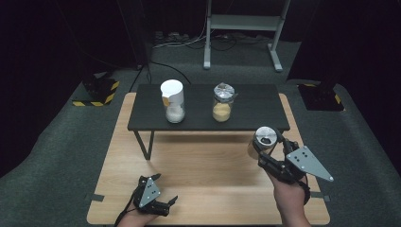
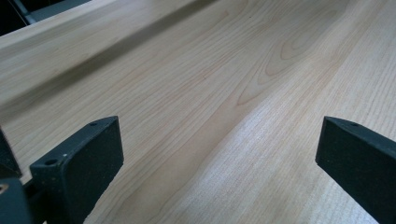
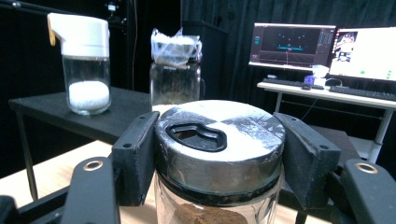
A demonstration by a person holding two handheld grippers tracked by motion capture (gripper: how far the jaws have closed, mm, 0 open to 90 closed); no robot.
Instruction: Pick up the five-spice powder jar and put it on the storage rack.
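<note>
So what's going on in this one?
A person is working with a claw in each hand at a wooden table. The right claw is shut on a glass jar with a metal shaker lid that holds brown powder, and carries it above the table, near the front right of a low black shelf. On that shelf stand a white-capped jar of white grains and a plastic-covered jar of yellowish powder. The left claw rests open and empty on the table.

a pale wooden table (image 1: 203, 189) carried a low black shelf (image 1: 250, 111), on which a white-capped jar of white grains (image 1: 173, 100) and a foil-topped jar of yellow powder (image 1: 222, 102) stood near each other, apart.
</note>
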